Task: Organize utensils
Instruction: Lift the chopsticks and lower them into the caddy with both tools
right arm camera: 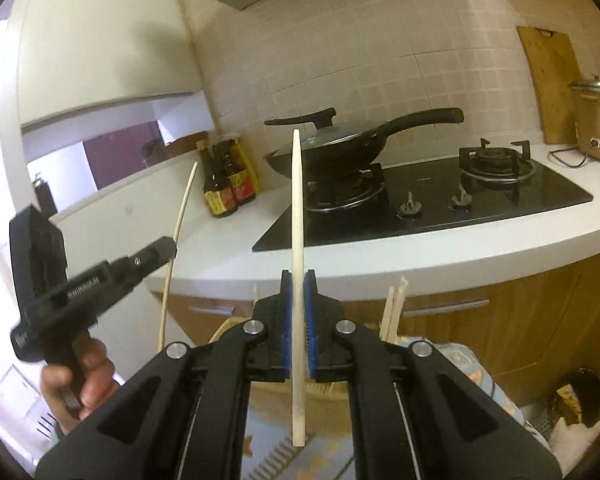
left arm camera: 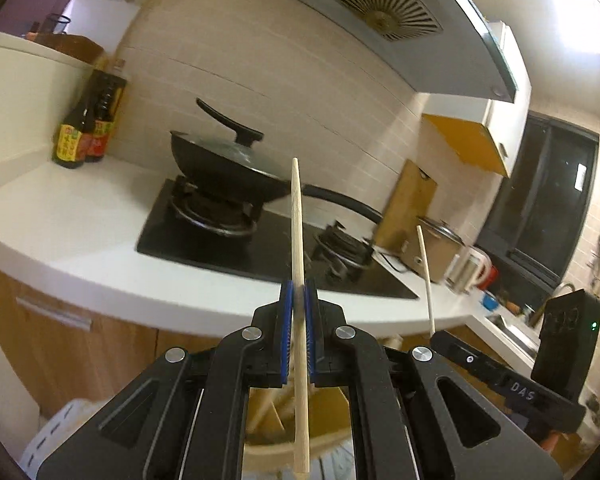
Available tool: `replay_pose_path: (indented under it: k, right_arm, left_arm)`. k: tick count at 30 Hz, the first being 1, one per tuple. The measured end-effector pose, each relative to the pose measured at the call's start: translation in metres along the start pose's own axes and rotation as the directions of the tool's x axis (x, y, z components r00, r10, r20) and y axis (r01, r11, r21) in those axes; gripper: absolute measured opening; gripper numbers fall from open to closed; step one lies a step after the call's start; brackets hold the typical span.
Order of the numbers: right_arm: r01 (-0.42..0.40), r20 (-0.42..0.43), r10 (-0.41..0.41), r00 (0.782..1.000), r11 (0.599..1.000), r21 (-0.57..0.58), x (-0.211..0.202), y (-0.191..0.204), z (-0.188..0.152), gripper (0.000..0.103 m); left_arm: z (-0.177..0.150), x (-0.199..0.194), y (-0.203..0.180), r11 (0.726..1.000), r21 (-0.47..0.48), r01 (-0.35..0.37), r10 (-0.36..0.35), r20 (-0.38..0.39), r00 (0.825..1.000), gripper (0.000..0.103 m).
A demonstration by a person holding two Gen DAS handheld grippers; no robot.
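Observation:
My left gripper is shut on a wooden chopstick that stands upright between its blue pads. My right gripper is shut on a second wooden chopstick, also upright. Each gripper shows in the other's view: the right gripper with its chopstick at right, the left gripper with its chopstick at left. Both are held in front of the white counter. Below the grippers a round wooden holder has more chopsticks sticking up.
A black hob with a lidded wok sits on the counter. Sauce bottles stand in the corner. A cutting board, a cooker and a kettle stand to the right. Wooden cabinets run below.

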State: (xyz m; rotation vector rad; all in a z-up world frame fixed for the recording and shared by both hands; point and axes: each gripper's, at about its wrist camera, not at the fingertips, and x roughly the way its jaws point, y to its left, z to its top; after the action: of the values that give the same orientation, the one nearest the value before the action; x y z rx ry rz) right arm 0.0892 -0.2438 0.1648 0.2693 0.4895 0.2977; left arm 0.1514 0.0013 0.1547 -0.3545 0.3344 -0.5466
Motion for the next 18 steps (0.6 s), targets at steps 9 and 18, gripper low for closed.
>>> replay_pose_path:
  k: [9, 18]
  right_arm:
    - [0.119, 0.068, -0.115, 0.991, 0.991, -0.063, 0.039, -0.005, 0.0, 0.004]
    - [0.119, 0.138, -0.106, 0.985, 0.989, -0.085, 0.048, -0.01, -0.021, 0.004]
  left_arm:
    - [-0.015, 0.035, 0.018, 0.999, 0.014, -0.045, 0.044, 0.08, 0.996, 0.004]
    - [-0.04, 0.045, 0.02, 0.991, 0.102, -0.084, 0.071, 0.128, 0.989, 0.005]
